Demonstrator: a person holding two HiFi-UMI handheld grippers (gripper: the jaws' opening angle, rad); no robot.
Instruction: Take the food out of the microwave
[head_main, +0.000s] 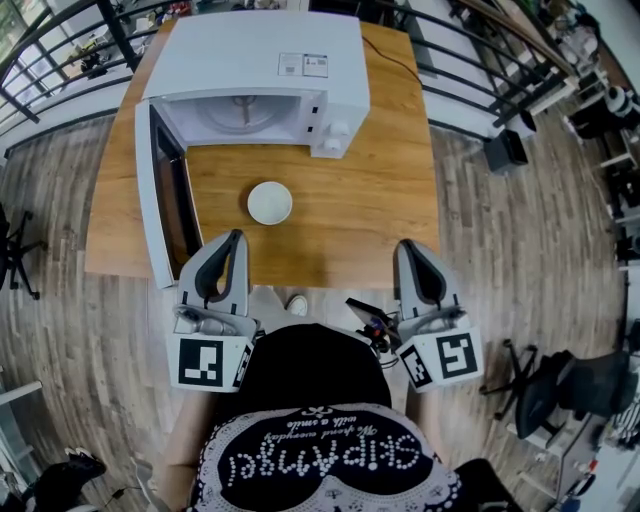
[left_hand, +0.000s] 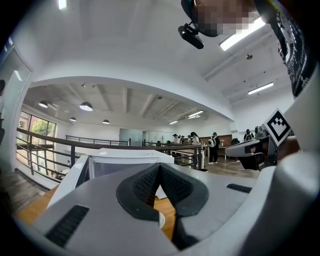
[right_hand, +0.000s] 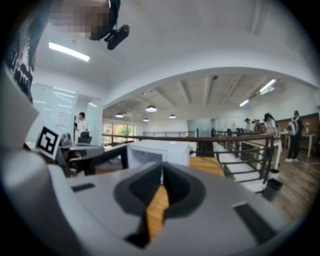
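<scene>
The white microwave (head_main: 262, 70) stands at the back of the wooden table (head_main: 390, 210), its door (head_main: 163, 195) swung wide open to the left. Its cavity shows only the glass turntable (head_main: 240, 112). A small round white dish (head_main: 269, 202) sits on the table in front of the microwave. My left gripper (head_main: 236, 238) is at the table's near edge beside the door, jaws shut and empty. My right gripper (head_main: 407, 247) is at the near right edge, shut and empty too. In the left gripper view the left gripper (left_hand: 159, 166) points at the microwave (left_hand: 125, 160). In the right gripper view the right gripper (right_hand: 161, 167) points toward the microwave (right_hand: 160, 150).
A metal railing (head_main: 470, 95) runs behind and beside the table. A black box (head_main: 505, 150) stands on the floor at the right, and an office chair (head_main: 560, 385) at the lower right. Another chair (head_main: 15, 250) is at the left edge. Several people stand far off in the hall.
</scene>
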